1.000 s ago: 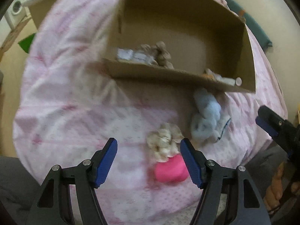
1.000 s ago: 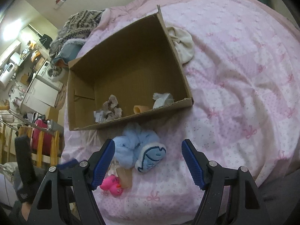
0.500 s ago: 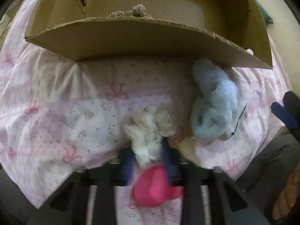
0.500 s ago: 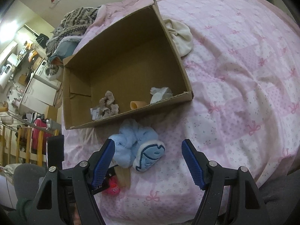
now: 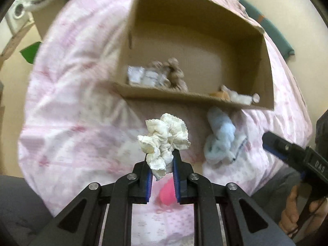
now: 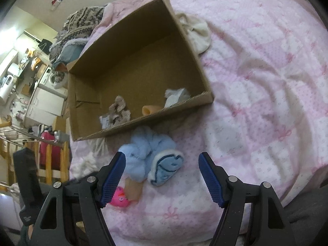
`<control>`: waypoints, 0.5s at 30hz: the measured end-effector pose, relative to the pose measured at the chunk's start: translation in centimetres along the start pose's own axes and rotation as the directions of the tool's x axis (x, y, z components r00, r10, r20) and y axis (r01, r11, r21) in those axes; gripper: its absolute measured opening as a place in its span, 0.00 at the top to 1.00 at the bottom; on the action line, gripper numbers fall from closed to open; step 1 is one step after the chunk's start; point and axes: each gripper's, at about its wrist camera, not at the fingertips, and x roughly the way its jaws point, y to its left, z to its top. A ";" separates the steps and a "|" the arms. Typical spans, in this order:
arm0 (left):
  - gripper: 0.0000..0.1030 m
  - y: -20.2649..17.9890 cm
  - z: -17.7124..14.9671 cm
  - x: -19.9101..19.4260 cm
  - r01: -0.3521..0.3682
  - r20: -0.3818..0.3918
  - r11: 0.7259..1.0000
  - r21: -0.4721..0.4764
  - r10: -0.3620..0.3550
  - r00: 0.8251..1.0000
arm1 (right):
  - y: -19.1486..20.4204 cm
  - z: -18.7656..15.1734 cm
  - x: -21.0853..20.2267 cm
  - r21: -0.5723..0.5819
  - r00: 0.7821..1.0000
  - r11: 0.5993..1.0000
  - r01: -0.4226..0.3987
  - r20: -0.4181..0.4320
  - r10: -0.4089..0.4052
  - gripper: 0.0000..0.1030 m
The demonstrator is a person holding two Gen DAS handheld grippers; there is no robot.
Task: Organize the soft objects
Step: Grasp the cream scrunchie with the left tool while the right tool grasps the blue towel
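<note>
My left gripper [image 5: 162,160] is shut on a cream frilly scrunchie [image 5: 164,137] and holds it above the pink bedspread, in front of the open cardboard box [image 5: 184,97]. The box [image 6: 143,123] holds a brown scrunchie [image 6: 119,108], a white cloth [image 6: 176,96] and a peach item [image 6: 150,109]. A light blue plush toy [image 6: 151,155] lies just outside the box's near wall; it also shows in the left wrist view [image 5: 222,137]. A pink rubber duck [image 6: 120,197] lies near it. My right gripper [image 6: 162,176] is open and empty, over the blue plush.
The pink patterned bedspread [image 6: 266,82] covers the bed. A cream cloth [image 6: 198,32] lies beside the box's far right corner. A knitted grey garment [image 6: 82,26] is heaped behind the box. Room furniture stands beyond the bed's left edge.
My left gripper went down, closed on the cream scrunchie and lifted it off the bed. The pink duck stayed on the bedspread. My right gripper barely moved.
</note>
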 end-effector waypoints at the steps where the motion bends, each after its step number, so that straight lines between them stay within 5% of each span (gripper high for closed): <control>1: 0.85 0.2 0.1 -0.1 -0.014 0.007 1.000 -0.008 0.014 1.000 | 0.1 -0.1 0.3 0.010 1.000 1.000 -0.022 -0.010 0.022 0.23; 4: 0.85 0.7 0.2 0.0 -0.018 0.008 0.999 -0.030 0.019 1.000 | 0.7 0.1 1.1 0.010 1.000 1.000 -0.006 -0.015 0.006 0.01; 12: 0.85 0.4 0.6 1.0 -0.056 0.001 0.998 -0.017 0.056 0.998 | 2.0 0.3 6.4 0.000 0.989 0.999 0.045 -0.140 -0.045 0.01; 15: 0.85 0.3 0.8 1.1 -0.059 0.002 0.998 -0.020 0.059 0.998 | 2.6 0.1 8.1 -0.046 0.980 0.991 0.122 -0.155 -0.128 0.01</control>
